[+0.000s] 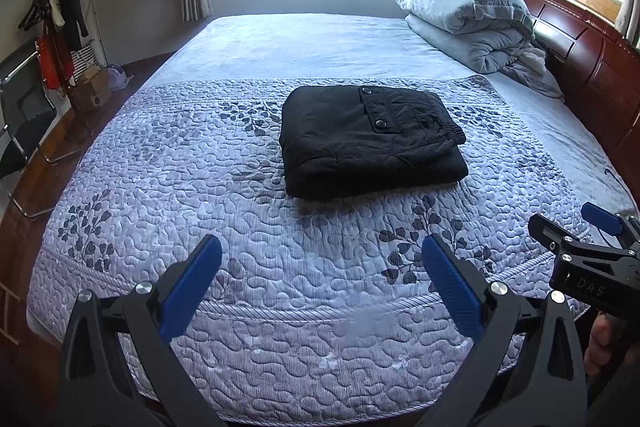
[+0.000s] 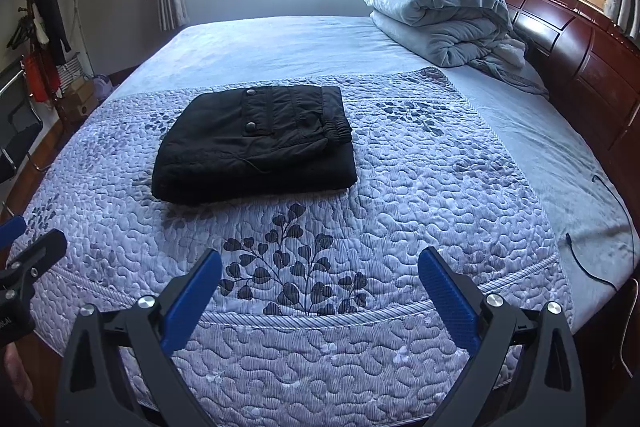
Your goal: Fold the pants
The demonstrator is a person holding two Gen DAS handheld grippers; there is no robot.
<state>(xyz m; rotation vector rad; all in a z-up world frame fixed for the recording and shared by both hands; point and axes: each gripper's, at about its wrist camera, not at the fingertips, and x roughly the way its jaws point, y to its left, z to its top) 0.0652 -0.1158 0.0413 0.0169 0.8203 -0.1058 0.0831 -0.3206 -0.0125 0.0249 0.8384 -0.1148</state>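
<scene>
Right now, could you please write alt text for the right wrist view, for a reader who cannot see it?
Black pants lie folded in a neat rectangle on a quilted bedspread, with nothing touching them. The right claw is open and empty at the near edge of the bed, well short of the pants. A rolled grey duvet sits by the wooden headboard.

My left gripper (image 1: 322,289) and right gripper (image 2: 320,291) are both showing black plastic arms, ribbed blue pads (image 2: 450,301), silver screw heads; the right one's body is carrying white "DAS" lettering.
</scene>
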